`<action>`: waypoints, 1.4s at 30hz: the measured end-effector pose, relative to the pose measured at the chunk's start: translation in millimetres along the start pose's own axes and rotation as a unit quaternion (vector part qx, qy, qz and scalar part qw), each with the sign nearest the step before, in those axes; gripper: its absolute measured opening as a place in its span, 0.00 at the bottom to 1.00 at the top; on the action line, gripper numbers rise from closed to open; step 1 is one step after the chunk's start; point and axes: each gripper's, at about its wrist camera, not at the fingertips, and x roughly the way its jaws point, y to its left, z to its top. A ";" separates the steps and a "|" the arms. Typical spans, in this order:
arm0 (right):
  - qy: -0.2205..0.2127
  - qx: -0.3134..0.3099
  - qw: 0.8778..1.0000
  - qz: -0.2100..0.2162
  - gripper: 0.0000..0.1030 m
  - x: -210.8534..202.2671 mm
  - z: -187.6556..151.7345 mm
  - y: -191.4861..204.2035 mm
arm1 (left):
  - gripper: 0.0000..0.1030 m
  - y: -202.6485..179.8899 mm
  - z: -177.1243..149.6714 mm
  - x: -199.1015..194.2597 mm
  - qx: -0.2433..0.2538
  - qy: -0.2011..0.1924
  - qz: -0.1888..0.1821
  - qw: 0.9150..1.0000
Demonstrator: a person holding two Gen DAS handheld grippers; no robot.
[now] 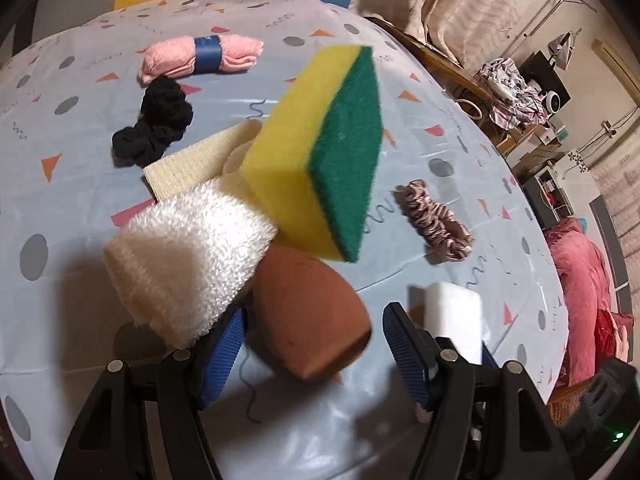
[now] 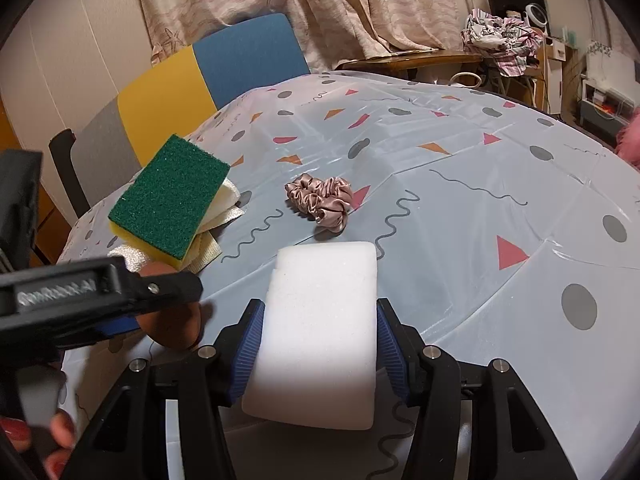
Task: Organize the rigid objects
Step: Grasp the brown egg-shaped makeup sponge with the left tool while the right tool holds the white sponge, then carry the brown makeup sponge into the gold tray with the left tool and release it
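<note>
Two grippers: right gripper [image 2: 318, 344] pinched the light white foam block [image 2: 320, 320] sidewise; left gripper [image 1: 312, 332] spread around the brown egg-shaped sponge [image 1: 308, 312].

White foam block [image 2: 320, 320] between right gripper [image 2: 320, 344] fingers [image 2: 250, 344]

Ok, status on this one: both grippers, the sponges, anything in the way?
Right gripper shut on white sponge. Left gripper open around brown egg-shaped sponge, pads not pressing. Yellow-green sponge and fluffy cloth crowd it.
</note>
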 end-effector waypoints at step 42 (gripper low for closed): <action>0.002 -0.032 0.999 -0.038 0.55 3.3 -3.0 10.7 | 0.47 82.6 -90.3 -157.7 -0.012 -0.101 -0.058 0.993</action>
